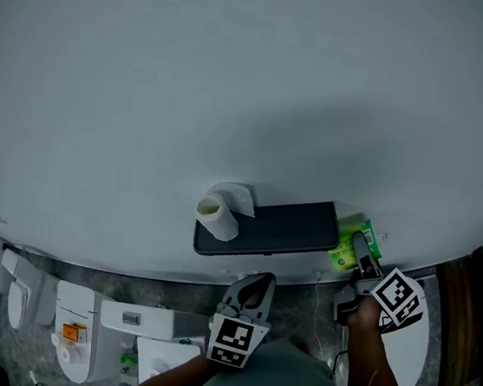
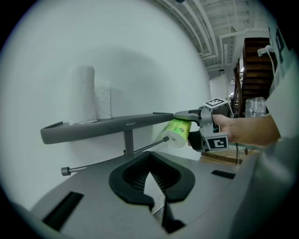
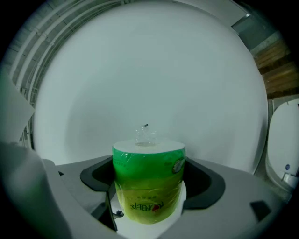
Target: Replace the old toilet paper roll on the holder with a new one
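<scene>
A dark wall-mounted holder shelf (image 1: 281, 228) (image 2: 107, 124) carries the old white roll (image 1: 218, 216) (image 2: 81, 94), which stands upright at its left end. Below the shelf runs a thin metal rod (image 2: 112, 158). My right gripper (image 1: 361, 250) (image 3: 148, 186) is shut on the new roll in green wrap (image 1: 350, 245) (image 2: 178, 132) (image 3: 148, 182), holding it at the shelf's right end, with its white end face against the rod's tip. My left gripper (image 1: 259, 279) (image 2: 149, 156) hovers just below the shelf's middle, jaws together and empty.
A plain pale wall fills the background. A white toilet (image 1: 76, 329) and other white fixtures sit at lower left. A wooden staircase (image 2: 254, 60) rises at right, with a dark wooden strip (image 1: 470, 321) along the right edge.
</scene>
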`<action>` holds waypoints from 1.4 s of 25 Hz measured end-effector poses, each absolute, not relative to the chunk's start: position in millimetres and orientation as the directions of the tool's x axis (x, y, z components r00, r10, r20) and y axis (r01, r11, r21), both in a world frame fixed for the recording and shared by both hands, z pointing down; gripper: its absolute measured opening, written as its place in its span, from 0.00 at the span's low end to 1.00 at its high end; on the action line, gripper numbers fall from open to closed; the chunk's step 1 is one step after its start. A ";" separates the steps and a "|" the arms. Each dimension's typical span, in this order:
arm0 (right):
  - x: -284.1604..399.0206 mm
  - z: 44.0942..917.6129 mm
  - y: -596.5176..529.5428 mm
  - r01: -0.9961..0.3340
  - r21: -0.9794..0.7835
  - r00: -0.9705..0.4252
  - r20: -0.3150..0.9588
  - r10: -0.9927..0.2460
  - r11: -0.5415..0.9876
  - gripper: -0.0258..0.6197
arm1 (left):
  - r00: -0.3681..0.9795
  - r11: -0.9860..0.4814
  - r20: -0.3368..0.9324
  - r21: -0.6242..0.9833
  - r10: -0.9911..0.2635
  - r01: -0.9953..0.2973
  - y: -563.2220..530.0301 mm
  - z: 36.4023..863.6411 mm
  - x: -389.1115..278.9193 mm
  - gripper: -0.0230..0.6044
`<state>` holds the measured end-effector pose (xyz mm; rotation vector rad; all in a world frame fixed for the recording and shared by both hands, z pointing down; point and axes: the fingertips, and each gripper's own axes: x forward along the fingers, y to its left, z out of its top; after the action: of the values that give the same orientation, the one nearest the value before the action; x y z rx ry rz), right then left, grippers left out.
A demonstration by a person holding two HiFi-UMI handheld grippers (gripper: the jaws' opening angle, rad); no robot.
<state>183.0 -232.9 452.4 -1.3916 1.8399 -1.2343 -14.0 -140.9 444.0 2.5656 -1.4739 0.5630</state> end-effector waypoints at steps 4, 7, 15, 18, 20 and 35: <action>181.7 454.8 -236.7 -0.424 -0.905 -0.335 0.111 -0.936 0.044 0.73 | 0.448 -0.510 0.384 -0.073 -0.808 -0.857 -140.7 444.2 -17.4 0.04; 180.9 457.4 -239.4 -0.402 -0.915 -0.332 0.111 -0.937 0.034 0.73 | 0.443 -0.505 0.387 -0.072 -0.809 -0.860 -141.0 444.8 -21.1 0.04; 168.0 466.1 -243.4 -0.340 -0.940 -0.343 0.111 -0.933 0.013 0.73 | 0.435 -0.495 0.385 -0.069 -0.814 -0.866 -142.9 445.2 -27.7 0.04; 167.2 466.2 -243.1 -0.321 -0.947 -0.343 0.107 -0.933 0.010 0.73 | 0.429 -0.489 0.386 -0.067 -0.816 -0.870 -141.5 444.0 -30.2 0.04; 164.3 468.0 -243.5 -0.302 -0.953 -0.347 0.105 -0.932 0.005 0.73 | 0.425 -0.484 0.386 -0.066 -0.819 -0.873 -141.0 443.5 -32.7 0.04; 122.1 479.0 -240.0 -0.195 -0.981 -0.372 0.092 -0.924 -0.019 0.73 | 0.418 -0.470 0.387 -0.046 -0.822 -0.882 -142.4 449.0 -45.8 0.04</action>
<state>122.1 -240.0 479.0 -1.1839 1.6149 -1.4436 -45.8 -142.4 449.0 2.5027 -1.5182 0.5397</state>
